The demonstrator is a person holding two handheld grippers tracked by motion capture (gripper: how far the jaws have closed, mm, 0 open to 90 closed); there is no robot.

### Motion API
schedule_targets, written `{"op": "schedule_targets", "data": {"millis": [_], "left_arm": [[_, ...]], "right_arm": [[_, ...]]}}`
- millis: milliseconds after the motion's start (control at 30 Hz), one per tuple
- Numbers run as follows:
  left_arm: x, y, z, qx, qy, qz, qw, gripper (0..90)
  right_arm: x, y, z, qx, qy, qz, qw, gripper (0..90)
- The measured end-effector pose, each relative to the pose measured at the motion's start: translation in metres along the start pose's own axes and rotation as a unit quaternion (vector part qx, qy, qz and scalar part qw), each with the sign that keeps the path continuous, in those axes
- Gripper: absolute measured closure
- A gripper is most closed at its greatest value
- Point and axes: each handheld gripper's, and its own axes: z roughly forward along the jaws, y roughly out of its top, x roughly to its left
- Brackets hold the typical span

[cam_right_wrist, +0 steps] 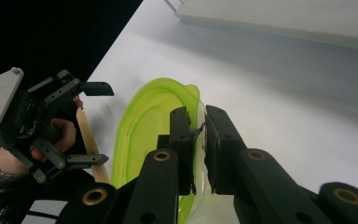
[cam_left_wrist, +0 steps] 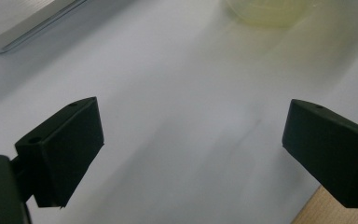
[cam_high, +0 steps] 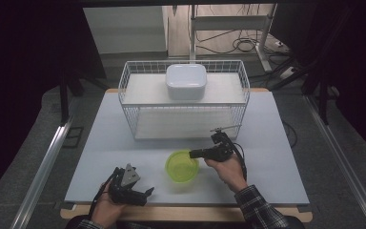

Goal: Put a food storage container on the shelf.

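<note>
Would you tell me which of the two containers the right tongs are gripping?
The translucent green round bowl on the table, clamped at its rim by the right tongs; the white square lidded container sits untouched atop the wire rack.

A pale table (cam_high: 124, 143) sits on grey floor (cam_high: 38, 138), dark curtains closing in left and right (very little light there); far off, cables (cam_high: 240, 44) sprawl beside a metal stand (cam_high: 192, 28).

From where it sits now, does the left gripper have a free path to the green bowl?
Probably yes. The left gripper is open near the table's front edge, with bare surface between it and the green bowl. The right gripper already pinches the bowl's far rim, so it should approach the near side.
</note>
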Motion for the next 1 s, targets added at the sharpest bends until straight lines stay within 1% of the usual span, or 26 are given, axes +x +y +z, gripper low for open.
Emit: {"op": "schedule_targets", "data": {"millis": [267, 367, 433, 567, 600, 667, 700, 800, 833, 933, 1000], "left_arm": [[0.000, 0.000, 0.000, 0.000, 0.001, 0.001, 1.0000, 4.9], [0.000, 0.000, 0.000, 0.000, 0.001, 0.001, 1.0000, 4.9], [0.000, 0.000, 0.000, 0.001, 0.001, 0.002, 1.0000, 4.8], [-0.001, 0.000, 0.000, 0.001, 0.002, 0.003, 1.0000, 4.8], [-0.001, 0.000, 0.001, 0.002, 0.002, 0.003, 1.0000, 4.8], [-0.001, 0.000, 0.001, 0.002, 0.002, 0.003, 1.0000, 4.9], [-0.001, 0.000, 0.001, 0.002, 0.001, 0.003, 1.0000, 4.8], [-0.001, 0.000, 0.001, 0.004, 0.001, 0.005, 1.0000, 4.8], [-0.001, 0.000, 0.001, 0.004, 0.001, 0.005, 1.0000, 4.8], [-0.001, 0.000, 0.001, 0.004, 0.001, 0.004, 1.0000, 4.9], [-0.001, 0.000, 0.001, 0.004, 0.001, 0.004, 1.0000, 4.8]], "right_arm": [[0.000, 0.001, -0.005, -0.013, 0.002, 0.001, 0.9999, 83.3], [0.000, 0.003, -0.009, -0.020, 0.014, 0.006, 0.9997, 84.3], [0.001, 0.004, -0.010, -0.023, 0.007, 0.000, 0.9997, 84.3], [-0.002, 0.005, -0.009, -0.026, 0.008, 0.002, 0.9996, 83.6], [-0.003, 0.005, -0.009, -0.025, 0.005, 0.001, 0.9997, 83.1], [-0.004, 0.006, -0.008, -0.025, -0.020, -0.003, 0.9995, 81.4], [-0.005, 0.006, -0.007, -0.027, -0.028, -0.003, 0.9992, 80.6], [-0.013, 0.006, -0.004, -0.027, -0.061, 0.002, 0.9978, 78.2], [-0.017, 0.006, -0.003, -0.028, -0.064, 0.008, 0.9975, 77.2], [-0.025, 0.006, -0.001, -0.034, -0.072, 0.020, 0.9966, 69.5], [-0.027, 0.006, -0.002, -0.042, -0.068, 0.031, 0.9964, 66.2]]}}
